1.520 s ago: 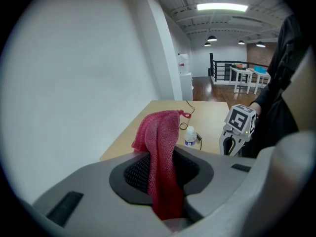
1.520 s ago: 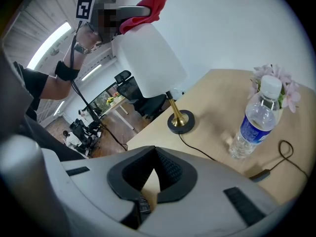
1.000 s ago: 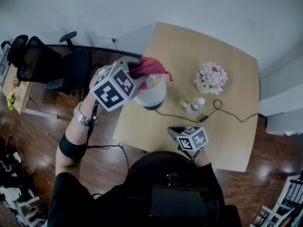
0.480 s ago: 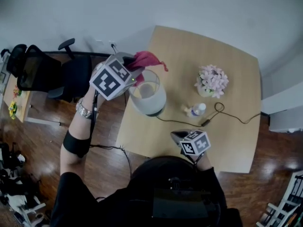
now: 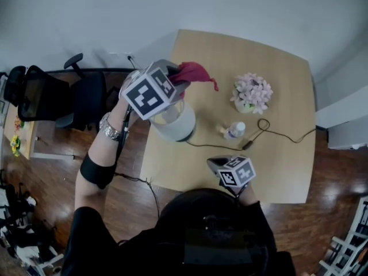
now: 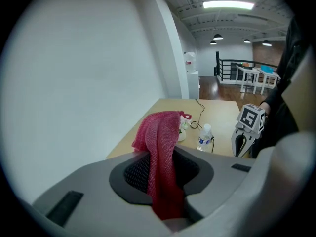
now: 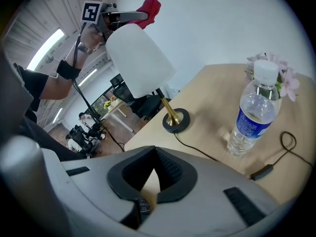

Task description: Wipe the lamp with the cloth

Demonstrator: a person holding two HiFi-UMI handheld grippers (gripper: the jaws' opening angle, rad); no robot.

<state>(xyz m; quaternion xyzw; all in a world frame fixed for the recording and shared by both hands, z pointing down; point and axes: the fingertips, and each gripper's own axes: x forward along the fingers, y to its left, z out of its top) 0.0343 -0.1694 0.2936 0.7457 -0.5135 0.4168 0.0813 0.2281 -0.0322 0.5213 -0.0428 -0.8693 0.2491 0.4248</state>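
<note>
A white table lamp (image 5: 172, 123) stands near the left edge of the wooden table (image 5: 287, 85), its shade (image 7: 139, 58) on a brass stem and dark round base (image 7: 176, 120). My left gripper (image 5: 177, 79) hovers just over the shade's top and is shut on a red cloth (image 5: 196, 72). The cloth (image 6: 160, 147) rises from between the jaws and flops over their far end. Seen from the right gripper view, the cloth (image 7: 150, 4) sticks up beyond the left gripper (image 7: 118, 16). My right gripper (image 5: 221, 164) rests low at the table's near edge, shut with nothing in it.
A water bottle (image 7: 252, 117) and a pot of pink flowers (image 5: 252, 92) stand right of the lamp. The lamp's black cable (image 5: 270, 132) loops across the table. A black office chair (image 5: 63, 96) stands on the floor to the left.
My left gripper has carried the cloth to the right across the top of the lamp shade. The right gripper has stayed where it was.
</note>
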